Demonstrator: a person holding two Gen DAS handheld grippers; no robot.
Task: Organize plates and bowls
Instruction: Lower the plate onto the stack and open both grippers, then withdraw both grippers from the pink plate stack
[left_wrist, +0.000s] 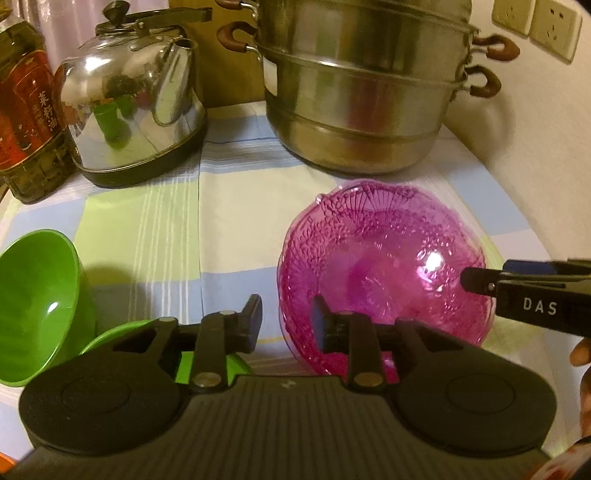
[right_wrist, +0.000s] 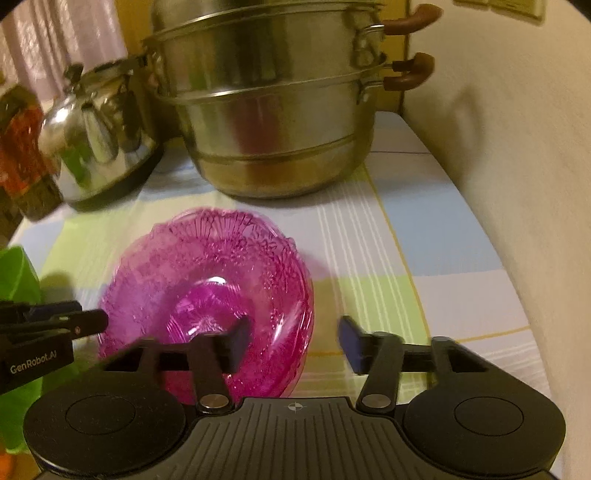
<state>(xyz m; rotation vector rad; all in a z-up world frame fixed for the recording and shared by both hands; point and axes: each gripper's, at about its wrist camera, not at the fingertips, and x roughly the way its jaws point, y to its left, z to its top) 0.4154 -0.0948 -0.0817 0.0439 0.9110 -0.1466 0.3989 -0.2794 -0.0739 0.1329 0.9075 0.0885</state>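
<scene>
We kept both grippers' jaws open beside the pink plates (left_wrist: 384, 266), holding nothing; next we should have gripped the green bowls (left_wrist: 37, 306) near the worktop's (left_wrist: 155, 229) left edge by the rim.

The left gripper (left_wrist: 286, 314) angles steeply downward, its 2 black fingers (left_wrist: 253, 308) parted by a modest gap with nothing pressed between the pads. The right gripper (right_wrist: 293, 341) tilts down at much the same angle, its 2 fingers (right_wrist: 349, 341) spread clearly wider, the inner one dark and the outer one showing a blue pad; nothing is clamped between them either. Each gripper shows in the other's view: the right one reaches in from the right edge of the left wrist view, the left one from the left edge of the right wrist view. Part of a hand (left_wrist: 583, 354) shows behind the right gripper.
</scene>
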